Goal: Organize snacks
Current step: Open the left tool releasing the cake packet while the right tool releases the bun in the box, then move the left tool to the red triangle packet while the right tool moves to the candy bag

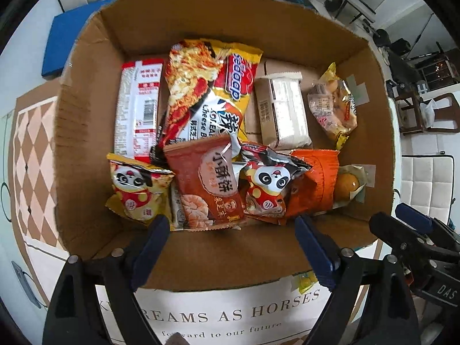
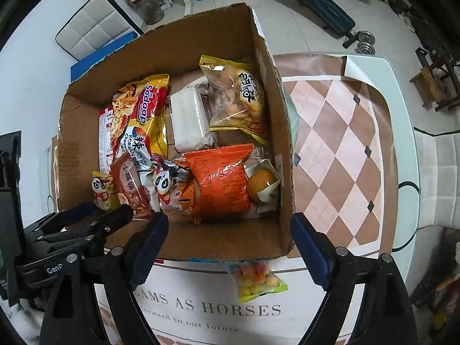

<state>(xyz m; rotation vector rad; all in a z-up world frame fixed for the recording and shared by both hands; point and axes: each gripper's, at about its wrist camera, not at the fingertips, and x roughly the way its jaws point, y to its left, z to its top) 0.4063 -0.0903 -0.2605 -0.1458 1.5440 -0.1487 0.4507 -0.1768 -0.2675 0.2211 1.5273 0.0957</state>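
An open cardboard box point(image 1: 86, 149) point(image 2: 283, 155) on the table holds several snack packets: a yellow-red Sedaap noodle pack point(image 1: 207, 92) point(image 2: 141, 115), an orange-brown biscuit packet point(image 1: 207, 184), two panda packets point(image 1: 135, 192) point(image 1: 267, 187), an orange packet point(image 2: 221, 184) and a white pack point(image 1: 283, 109). A small bag of coloured candy balls point(image 2: 256, 279) lies on the table in front of the box. My left gripper point(image 1: 231, 247) is open and empty above the box's near wall. My right gripper point(image 2: 230, 247) is open and empty above the near wall, just behind the candy bag.
The table wears a checkered cloth point(image 2: 339, 143) with printed words at the near edge. A blue pad point(image 1: 69, 40) lies behind the box. White chairs point(image 2: 92, 26), a bench and weights stand on the floor beyond.
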